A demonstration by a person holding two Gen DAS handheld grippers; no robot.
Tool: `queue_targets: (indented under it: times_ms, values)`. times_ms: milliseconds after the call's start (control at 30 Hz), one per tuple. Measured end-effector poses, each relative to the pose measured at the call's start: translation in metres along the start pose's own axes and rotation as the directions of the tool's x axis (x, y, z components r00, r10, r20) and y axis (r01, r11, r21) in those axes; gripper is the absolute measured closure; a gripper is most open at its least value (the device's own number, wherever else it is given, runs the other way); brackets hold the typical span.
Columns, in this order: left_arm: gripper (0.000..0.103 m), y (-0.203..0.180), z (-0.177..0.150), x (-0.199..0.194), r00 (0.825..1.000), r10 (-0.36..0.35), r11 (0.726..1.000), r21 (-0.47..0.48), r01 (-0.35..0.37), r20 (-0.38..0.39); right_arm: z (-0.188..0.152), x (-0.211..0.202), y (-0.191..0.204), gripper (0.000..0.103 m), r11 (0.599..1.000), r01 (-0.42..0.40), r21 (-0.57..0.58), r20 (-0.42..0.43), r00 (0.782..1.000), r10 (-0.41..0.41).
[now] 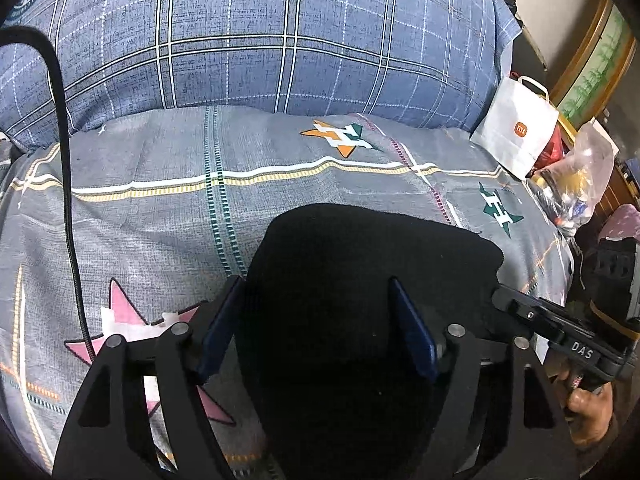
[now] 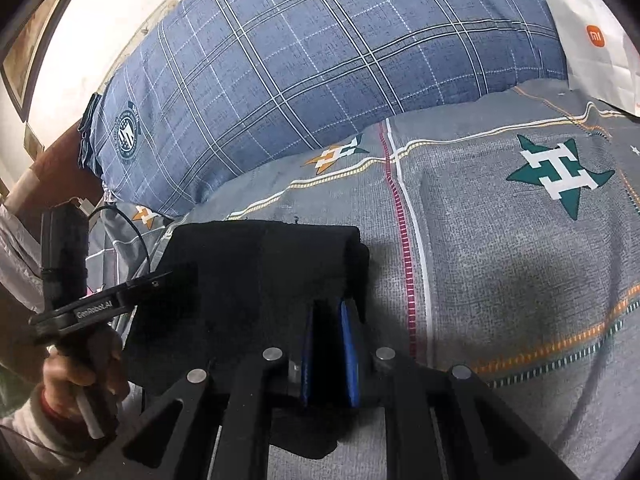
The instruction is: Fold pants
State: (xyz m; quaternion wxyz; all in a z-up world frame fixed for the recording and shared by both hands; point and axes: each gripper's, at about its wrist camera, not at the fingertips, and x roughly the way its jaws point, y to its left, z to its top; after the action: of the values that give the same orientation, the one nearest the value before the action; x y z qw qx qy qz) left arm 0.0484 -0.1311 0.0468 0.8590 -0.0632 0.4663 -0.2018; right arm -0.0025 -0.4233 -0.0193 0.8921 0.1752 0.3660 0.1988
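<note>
Left claw [image 1: 316,328] wide over black pants [image 1: 360,280], right claw [image 2: 330,308] narrow, pinching pants edge

A grey star-patterned bedsheet [image 2: 500,240] meets a blue plaid pillow [image 1: 260,40], with a white wall [image 2: 100,20] behind

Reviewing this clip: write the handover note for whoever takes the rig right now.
Left gripper: open, fingers straddling the pants, not gripping.
Right gripper: jaws nearly closed at the pants' right edge; whether cloth is pinched cannot be told.
Pants: black, lying as a compact folded bundle on the grey bedspread, in front of the blue plaid pillow. White bag at the bed's far right.
Done: at least one fold looks made.
Left: probably a final fold or smoothing, then release.
</note>
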Motion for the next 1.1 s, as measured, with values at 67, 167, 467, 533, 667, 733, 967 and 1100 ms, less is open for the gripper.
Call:
queue_targets:
  times_ms: [67,167,467,533,667,733,967,1100]
  values:
    - [0.028,0.000,-0.001,-0.006,1.000,-0.004,1.000,-0.008,0.004,0.005,0.002,-0.007,0.004,0.090,1.000,0.008,-0.011,0.011,1.000,-0.008]
    - [0.029,-0.005,-0.001,-0.021,0.999,0.019,1.000,0.002,-0.020,0.032,0.008,-0.026,0.012,0.090,1.000,-0.009,-0.024,0.051,0.999,0.010]
    - [0.029,-0.027,-0.006,-0.044,0.992,0.066,0.995,0.062,-0.072,0.105,0.006,-0.026,0.060,0.090,0.991,-0.036,-0.126,0.013,0.999,0.038]
    - [0.029,-0.030,-0.007,-0.042,0.993,0.072,0.994,0.070,-0.079,0.098,0.000,-0.018,0.061,0.090,0.992,-0.037,-0.123,-0.007,0.999,0.036]
    - [0.028,-0.031,-0.011,-0.030,0.994,0.087,0.993,0.075,-0.092,0.069,-0.013,-0.004,0.064,0.090,0.987,0.022,-0.160,-0.055,0.998,-0.031]
    - [0.029,-0.032,-0.014,-0.024,0.994,0.100,0.991,0.082,-0.104,0.050,-0.019,-0.002,0.065,0.090,0.985,0.042,-0.169,-0.065,0.996,-0.053]
    - [0.026,-0.034,-0.018,-0.011,0.992,0.120,0.988,0.092,-0.124,0.044,-0.026,0.003,0.066,0.090,0.975,0.097,-0.202,-0.065,0.992,-0.112]
    - [0.023,-0.032,-0.018,-0.008,0.992,0.116,0.989,0.091,-0.119,0.040,-0.027,0.003,0.066,0.090,0.975,0.102,-0.199,-0.062,0.991,-0.116]
